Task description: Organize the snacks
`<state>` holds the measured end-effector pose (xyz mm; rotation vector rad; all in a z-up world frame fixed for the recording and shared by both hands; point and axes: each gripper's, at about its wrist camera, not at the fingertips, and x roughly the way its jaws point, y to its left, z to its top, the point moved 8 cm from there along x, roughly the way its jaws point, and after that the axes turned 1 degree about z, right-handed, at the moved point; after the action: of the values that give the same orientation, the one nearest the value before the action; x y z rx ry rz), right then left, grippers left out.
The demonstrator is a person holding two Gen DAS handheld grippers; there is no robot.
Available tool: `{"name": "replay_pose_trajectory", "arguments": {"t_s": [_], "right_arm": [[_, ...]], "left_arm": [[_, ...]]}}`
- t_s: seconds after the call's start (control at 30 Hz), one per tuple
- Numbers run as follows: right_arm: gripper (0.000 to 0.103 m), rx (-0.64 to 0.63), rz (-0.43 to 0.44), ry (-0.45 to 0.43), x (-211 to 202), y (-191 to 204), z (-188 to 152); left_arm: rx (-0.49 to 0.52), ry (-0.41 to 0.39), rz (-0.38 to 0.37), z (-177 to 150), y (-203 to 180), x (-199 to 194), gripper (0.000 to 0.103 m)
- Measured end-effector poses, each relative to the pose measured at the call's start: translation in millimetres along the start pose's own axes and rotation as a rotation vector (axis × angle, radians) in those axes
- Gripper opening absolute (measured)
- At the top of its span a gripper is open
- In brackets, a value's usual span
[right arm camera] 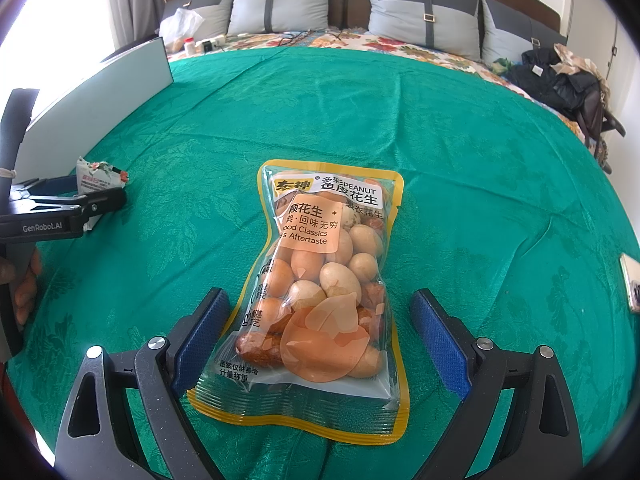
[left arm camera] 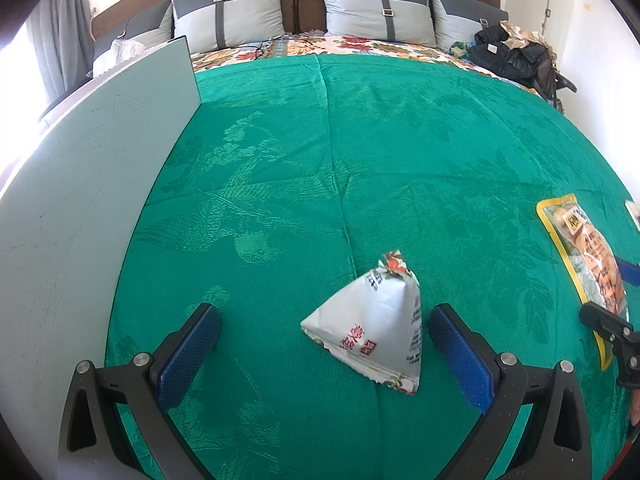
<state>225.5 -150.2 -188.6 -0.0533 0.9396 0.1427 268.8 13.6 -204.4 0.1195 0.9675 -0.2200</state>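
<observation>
A white pyramid-shaped snack packet [left arm camera: 370, 328] with red print sits on the green bedspread [left arm camera: 360, 140]. My left gripper [left arm camera: 324, 334] is open, and the packet lies between its blue fingers, close to the right one. A clear, yellow-edged bag of coated peanuts [right arm camera: 320, 292] lies flat on the spread, and my right gripper [right arm camera: 320, 320] stands open around its lower half. The peanut bag [left arm camera: 584, 256] also shows at the right edge of the left wrist view. In the right wrist view the pyramid packet [right arm camera: 98, 178] sits behind the left gripper [right arm camera: 80, 200].
A pale grey board [left arm camera: 80, 200] stands upright along the bed's left side. Grey pillows [left arm camera: 380, 8] line the headboard, dark clothes [left arm camera: 512, 56] are piled at the far right, and a phone [right arm camera: 632, 284] lies at the right edge. A hand [right arm camera: 24, 284] holds the left gripper.
</observation>
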Motion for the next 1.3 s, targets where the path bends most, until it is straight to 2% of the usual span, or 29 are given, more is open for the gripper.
{"name": "replay_pose_trajectory", "arguments": {"t_s": [0.1,0.23,0.3,0.33,0.37,0.47,0.57,0.67,0.7,0.73,0.8,0.83,0.87,0.93,1.03,1.1,1.2,1.3], "right_arm": [[0.094,0.0,0.001,0.0,-0.4,0.0,-0.2],[0.094,0.0,0.001,0.001,0.5,0.4,0.9],[0.094,0.001,0.005,0.001,-0.4,1.7,-0.4],[0.095,-0.005,0.011,0.007,0.1,1.1,-0.8],[0.095,-0.023,0.028,0.033,1.4,1.0,0.3],[0.092,-0.043,0.099,0.191,2.4,-5.9,2.7],[0.091,0.109,0.161,0.274,-6.3,-21.9,17.7],[0.091,0.223,0.218,0.348,-3.3,-18.4,25.9],[0.091,0.219,0.216,0.378,2.8,-13.4,25.3],[0.091,0.187,0.167,0.39,9.1,-10.6,24.5],[0.088,0.111,0.064,0.385,18.3,-7.3,21.0],[0.066,0.071,0.005,0.367,18.4,-8.0,21.8],[0.058,0.067,0.004,0.356,15.9,-6.4,23.4],[0.058,0.125,0.055,0.375,10.7,-4.3,21.1],[0.058,0.17,0.08,0.342,-10.1,-2.7,23.3],[0.058,0.216,0.132,0.312,-29.6,9.1,35.2],[0.058,0.172,0.214,0.238,-62.5,53.8,76.2],[0.058,0.097,0.324,0.16,-93.1,124.3,128.9]], "left_arm": [[0.059,0.063,-0.038,-3.5,-1.5,-2.1,0.103],[0.028,0.135,-0.02,0.1,-5.1,1.6,0.101],[0.044,0.116,-0.028,2.4,-15.2,-3.6,0.086],[0.072,0.102,-0.044,4.0,-22.5,-7.2,0.064],[0.101,0.098,-0.057,4.9,-29.4,-9.8,0.048],[0.116,0.113,-0.082,2.4,-36.8,-12.9,0.047],[0.045,0.103,-0.128,-6.3,-32.6,-23.5,0.047],[-0.02,0.089,-0.157,-17.7,-27.6,-40.0,0.047],[-0.035,0.085,-0.166,-21.4,-27.4,-47.1,0.047],[-0.048,0.081,-0.177,-25.0,-26.9,-54.6,0.047],[-0.065,0.064,-0.195,-31.2,-24.8,-73.1,0.047],[-0.072,0.051,-0.202,-33.6,-22.8,-83.7,0.047],[-0.081,0.038,-0.21,-36.0,-20.2,-94.4,0.047],[-0.118,0.02,-0.234,-41.1,-13.9,-114.4,0.047],[-0.194,-0.004,-0.285,-44.0,-3.7,-142.0,0.047],[-0.232,-0.032,-0.314,-37.1,6.7,-160.8,0.047],[-0.275,-0.103,-0.319,-13.9,36.9,-193.5,0.047],[-0.325,-0.162,-0.264,10.8,91.8,-219.3,0.047]]}}
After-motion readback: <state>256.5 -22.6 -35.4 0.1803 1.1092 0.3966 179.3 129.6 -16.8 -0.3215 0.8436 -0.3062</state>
